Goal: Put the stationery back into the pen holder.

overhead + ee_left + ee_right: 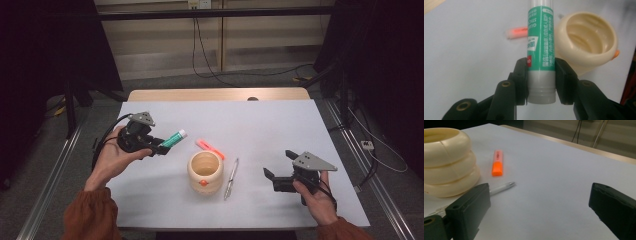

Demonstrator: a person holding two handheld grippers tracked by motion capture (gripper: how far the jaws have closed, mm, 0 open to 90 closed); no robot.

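While the cream holder [205, 172] stands empty at the middle of the white surface [280, 125], the work of filling it looks barely begun: nothing lies inside it in the left gripper view. The glue stick [173, 139] is already lifted clear of the surface, at about ten o'clock from the holder, so judged from this it has been picked up but not yet dropped in. The orange highlighter [210, 148] lies just beyond the holder at one o'clock, and the pen [231, 178] lies just beside it at three o'clock; both remain to be collected.

The left gripper [161, 146] has its fingers [522, 75] clamped on the lower end of the glue stick, pads pressing both sides. The right gripper [278, 166] rests low at three o'clock, well apart from the pen, its fingers [469, 210] spread wide and holding nothing.
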